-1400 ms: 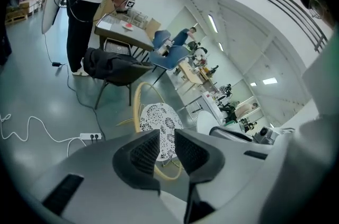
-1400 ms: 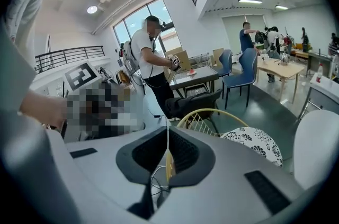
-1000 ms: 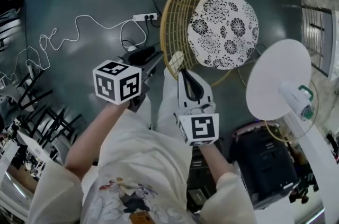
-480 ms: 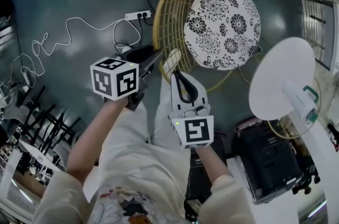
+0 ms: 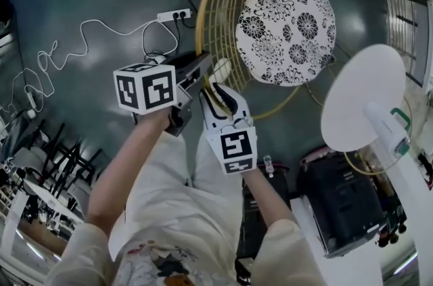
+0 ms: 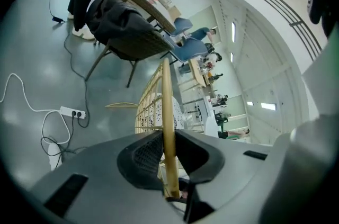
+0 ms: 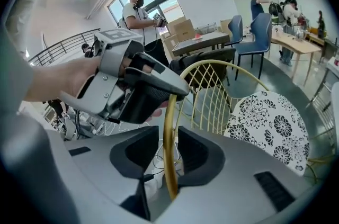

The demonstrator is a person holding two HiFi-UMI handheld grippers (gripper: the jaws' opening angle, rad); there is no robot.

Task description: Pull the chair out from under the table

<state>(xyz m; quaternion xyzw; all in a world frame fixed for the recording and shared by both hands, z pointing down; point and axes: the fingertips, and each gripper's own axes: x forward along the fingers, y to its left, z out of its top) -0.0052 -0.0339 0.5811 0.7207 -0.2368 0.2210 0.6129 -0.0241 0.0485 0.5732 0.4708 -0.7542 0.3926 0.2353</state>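
The yellow wire chair (image 5: 223, 21) with a floral cushion (image 5: 284, 31) stands on the dark floor, left of the white round table (image 5: 362, 99) and not under it. My left gripper (image 5: 199, 66) has just been closing. The chair's yellow rim (image 6: 166, 101) runs between its jaws, and both pads lie against it. My right gripper (image 5: 216, 87) sits just beside it, lower on the same rim (image 7: 170, 112). Its jaws have just been opening, and the rim stands between them with gaps on both sides. The left gripper (image 7: 168, 93) shows in the right gripper view.
A white power strip with cable (image 5: 174, 15) lies on the floor left of the chair. A black case (image 5: 338, 203) sits below the table. Black stacked chairs (image 5: 40, 149) are at the left. A dark chair with a jacket (image 6: 127, 29) stands beyond.
Both grippers have sunk onto the chair's rim. The right gripper shifted left, close to the left one, and its jaws opened around the rim. The left jaws narrowed on the rim.
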